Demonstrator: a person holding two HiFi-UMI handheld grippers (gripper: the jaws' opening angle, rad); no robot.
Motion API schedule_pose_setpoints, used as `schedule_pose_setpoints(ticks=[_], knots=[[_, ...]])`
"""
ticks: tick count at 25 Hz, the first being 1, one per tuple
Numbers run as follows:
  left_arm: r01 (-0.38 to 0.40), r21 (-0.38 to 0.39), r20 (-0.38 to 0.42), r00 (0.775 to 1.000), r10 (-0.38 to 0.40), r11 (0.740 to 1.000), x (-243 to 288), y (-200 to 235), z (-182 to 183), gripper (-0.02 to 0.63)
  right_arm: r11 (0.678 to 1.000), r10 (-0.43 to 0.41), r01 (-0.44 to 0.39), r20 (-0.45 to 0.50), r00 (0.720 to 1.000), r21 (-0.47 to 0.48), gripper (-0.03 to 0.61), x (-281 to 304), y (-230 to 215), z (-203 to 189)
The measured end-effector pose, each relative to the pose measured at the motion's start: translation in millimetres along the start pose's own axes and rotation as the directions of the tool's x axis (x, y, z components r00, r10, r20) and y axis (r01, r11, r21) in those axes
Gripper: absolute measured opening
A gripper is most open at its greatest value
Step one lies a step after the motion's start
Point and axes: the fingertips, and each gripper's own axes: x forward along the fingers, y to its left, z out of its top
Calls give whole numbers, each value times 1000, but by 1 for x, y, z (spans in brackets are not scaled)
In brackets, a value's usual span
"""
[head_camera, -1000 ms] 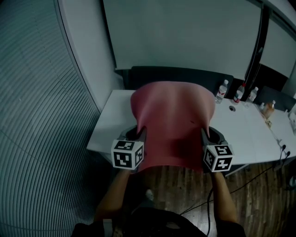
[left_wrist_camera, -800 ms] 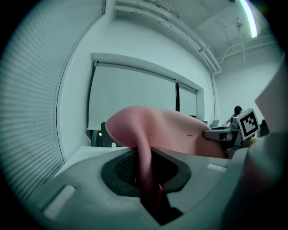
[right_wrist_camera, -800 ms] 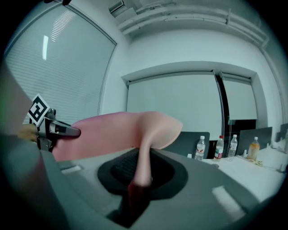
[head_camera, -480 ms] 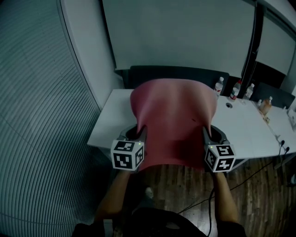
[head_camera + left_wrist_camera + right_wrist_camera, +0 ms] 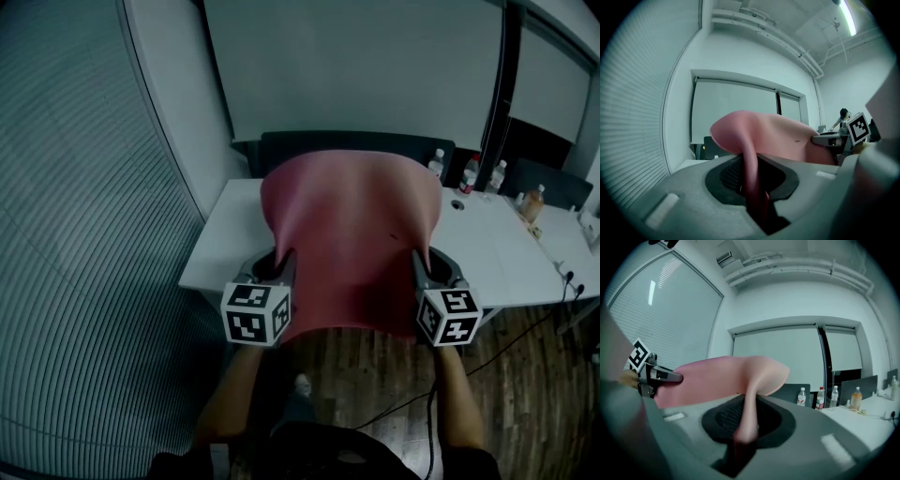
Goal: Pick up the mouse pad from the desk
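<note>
A large pink mouse pad [image 5: 352, 239] hangs in the air above the white desk [image 5: 220, 248], held by its near edge. My left gripper [image 5: 286, 267] is shut on its left near corner, and the pad's edge [image 5: 751, 173] runs pinched between the jaws in the left gripper view. My right gripper [image 5: 417, 267] is shut on the right near corner, with the pad [image 5: 747, 420] clamped between its jaws. The far end of the pad arches up and droops away from me. The pad hides the middle of the desk.
Three bottles [image 5: 469, 173] stand at the desk's far right, with another bottle [image 5: 532, 202] further right. Dark chairs [image 5: 356, 142] line the far side. A curved ribbed wall [image 5: 84, 234] is at left. Cables [image 5: 525, 347] lie on the wooden floor.
Both grippers have carried the pad slightly up and toward me. The bottles and desk have shifted up and right in the head view.
</note>
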Motion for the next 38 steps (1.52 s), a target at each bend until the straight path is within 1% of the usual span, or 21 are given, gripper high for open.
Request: schedule_pose_setpoints(ticks=[5,13,20,26,38], knots=[[-1,11,16,1000,1,1000,-21,-17,3,64,1000,-6,6,8,1000,-10,63,-26,3,3],[-6,18,35,999,5,1000,-48,-34,-3,64,1000,-13,14,20,1000,-22,63,-59,8,2],[-23,21,60,998,22,1000,-75,-37,2,64,999,-11,13,47,999,-43,63,-79,22,11],[-27,23,64,998,25,999,-90,-40,-2,64,999,-13,15,53,999,-43,63,-92,29,8],[-33,2,74,997,33,999,-98,-38,-7,64,999,-26,28,51,998,-44,63,-102,35,7]])
